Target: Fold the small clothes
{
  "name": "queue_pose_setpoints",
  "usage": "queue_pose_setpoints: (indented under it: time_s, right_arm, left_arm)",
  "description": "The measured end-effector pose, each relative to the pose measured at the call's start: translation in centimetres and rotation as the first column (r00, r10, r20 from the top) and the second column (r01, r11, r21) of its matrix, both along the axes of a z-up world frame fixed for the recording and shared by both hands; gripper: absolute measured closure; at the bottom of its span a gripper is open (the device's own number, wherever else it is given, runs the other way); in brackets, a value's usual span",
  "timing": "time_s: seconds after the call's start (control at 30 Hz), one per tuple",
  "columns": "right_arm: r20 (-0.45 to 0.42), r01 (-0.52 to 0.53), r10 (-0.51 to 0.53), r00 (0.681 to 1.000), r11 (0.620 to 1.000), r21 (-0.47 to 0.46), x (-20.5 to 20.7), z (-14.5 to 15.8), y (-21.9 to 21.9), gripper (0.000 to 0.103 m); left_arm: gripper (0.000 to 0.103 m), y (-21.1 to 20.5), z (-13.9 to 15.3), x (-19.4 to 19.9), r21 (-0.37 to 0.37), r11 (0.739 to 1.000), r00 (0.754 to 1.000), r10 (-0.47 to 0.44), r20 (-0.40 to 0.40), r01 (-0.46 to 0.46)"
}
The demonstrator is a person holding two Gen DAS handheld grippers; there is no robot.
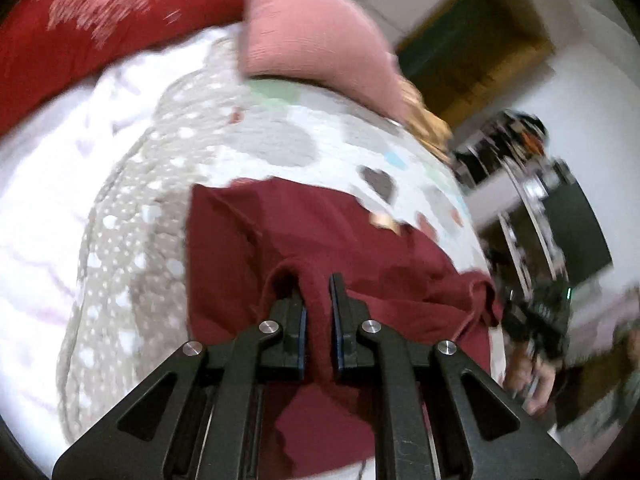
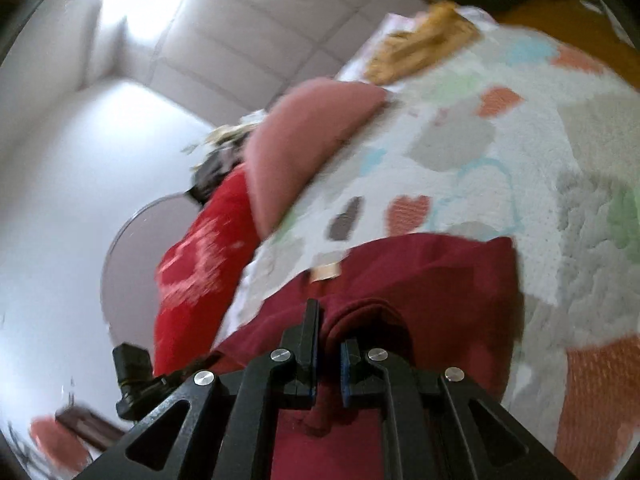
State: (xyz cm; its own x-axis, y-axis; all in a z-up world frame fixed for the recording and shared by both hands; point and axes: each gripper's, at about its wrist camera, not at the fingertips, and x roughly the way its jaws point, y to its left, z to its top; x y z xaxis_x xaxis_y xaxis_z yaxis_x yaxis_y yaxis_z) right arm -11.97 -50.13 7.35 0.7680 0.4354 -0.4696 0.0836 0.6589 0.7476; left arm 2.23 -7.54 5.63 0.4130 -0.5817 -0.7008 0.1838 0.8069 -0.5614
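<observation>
Left wrist view: your left tool (image 1: 318,308) is clamped tight on a raised fold of the dark red garment (image 1: 304,236), which lies spread on the heart-patterned blanket (image 1: 280,136) covering the bed, with a pink pillow (image 1: 312,36) and a red pillow (image 1: 100,16) beyond it, and your other hand's tool (image 1: 536,312) at the garment's right edge. Right wrist view: your right tool (image 2: 330,344) is likewise pinched narrow on a bunched edge of the same garment (image 2: 420,280), the rest of which drapes onto the blanket (image 2: 500,152).
</observation>
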Motion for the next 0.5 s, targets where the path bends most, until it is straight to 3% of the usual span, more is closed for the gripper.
queue_pose_setpoints:
  time_s: [0.07,0.1,0.17,0.2,0.27,0.33,0.43,0.5]
  right_arm:
    - [-0.107,0.034,-0.034,0.994,0.999,0.003,1.4,-1.7,-0.9,0.084]
    - [-0.121,0.049,-0.047,0.992,0.999,0.009,1.5,-1.9,-1.2,0.074]
    - [-0.064,0.067,-0.063,0.996,0.996,0.066,0.3,-1.3,-2.4,0.067]
    - [-0.048,0.089,-0.086,0.995,0.994,0.056,-0.3,-0.9,-2.8,0.057]
    - [-0.010,0.148,-0.148,0.989,0.989,-0.006,-1.9,0.7,-3.7,0.056]
    - [0.009,0.125,-0.125,0.992,0.991,-0.037,-2.4,1.9,-3.6,0.056]
    - [0.028,0.026,-0.021,0.999,0.986,-0.163,-2.5,3.5,-1.2,0.056]
    - [0.039,-0.065,0.078,0.996,0.962,-0.267,-2.0,4.1,1.9,0.056]
  left_arm:
    - [0.093,0.4,-0.8,1.2,-0.029,1.000,0.999,0.008,-0.044,-0.010]
    - [0.093,0.6,-0.8,1.4,-0.042,0.999,0.998,0.008,-0.057,-0.010]
    - [0.089,0.9,-0.3,1.5,-0.050,0.999,0.998,-0.005,-0.062,0.002]
    - [0.088,0.9,0.1,1.2,-0.042,0.999,0.999,-0.015,-0.053,0.012]
    - [0.088,0.6,0.8,1.3,-0.018,0.999,0.999,-0.033,-0.040,0.033]
    - [0.083,0.0,1.3,1.4,-0.002,0.999,0.998,-0.052,-0.029,0.052]
    - [0.075,-0.8,1.5,2.0,-0.003,0.998,0.998,-0.061,-0.024,0.061]
    - [0.065,-1.1,1.2,2.6,-0.023,0.998,0.998,-0.056,-0.037,0.055]
